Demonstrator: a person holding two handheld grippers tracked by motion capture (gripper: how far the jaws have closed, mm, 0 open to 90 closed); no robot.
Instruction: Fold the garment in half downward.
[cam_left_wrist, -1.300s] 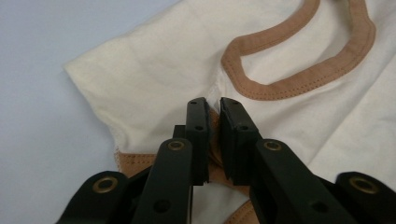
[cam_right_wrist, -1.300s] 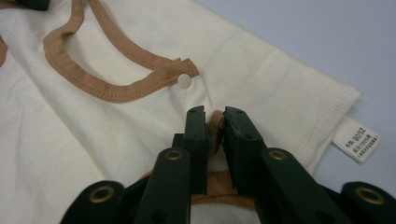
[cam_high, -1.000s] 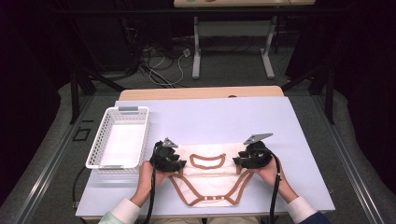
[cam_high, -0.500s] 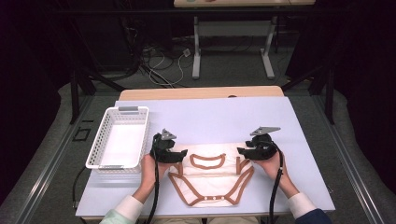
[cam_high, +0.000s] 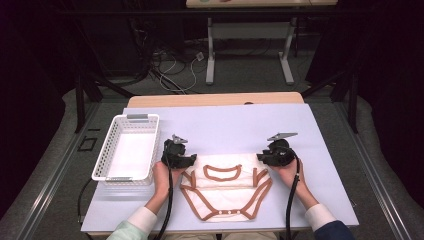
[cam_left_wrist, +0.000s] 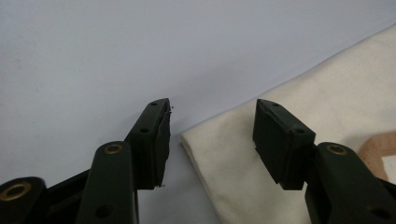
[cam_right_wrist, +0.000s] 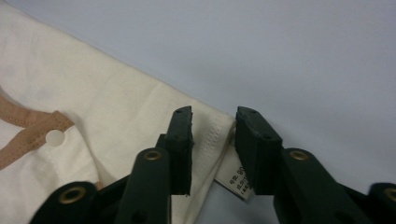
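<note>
A cream baby bodysuit (cam_high: 225, 186) with brown trim lies flat on the pale table (cam_high: 230, 125), its top edge folded over. My left gripper (cam_high: 186, 161) sits at its upper left corner. In the left gripper view the jaws (cam_left_wrist: 212, 109) stand apart and have just been closing, with the cloth's corner (cam_left_wrist: 219, 154) between them, untouched by the pads. My right gripper (cam_high: 263, 158) is at the upper right corner. Its jaws (cam_right_wrist: 214, 114) have also just been closing, and the hemmed edge and a white label (cam_right_wrist: 233, 179) lie in the narrow gap, not pinched.
A white mesh basket (cam_high: 102, 160) stands on the table to the left of my left hand. The table's far half is bare lavender surface with a wooden strip (cam_high: 215, 99) along its back edge. The person's forearms come in from the near edge.
Both hands have moved a little away from the person. The right gripper has also shifted outward. The bodysuit's folded top now lies wider and flatter between the grippers.
</note>
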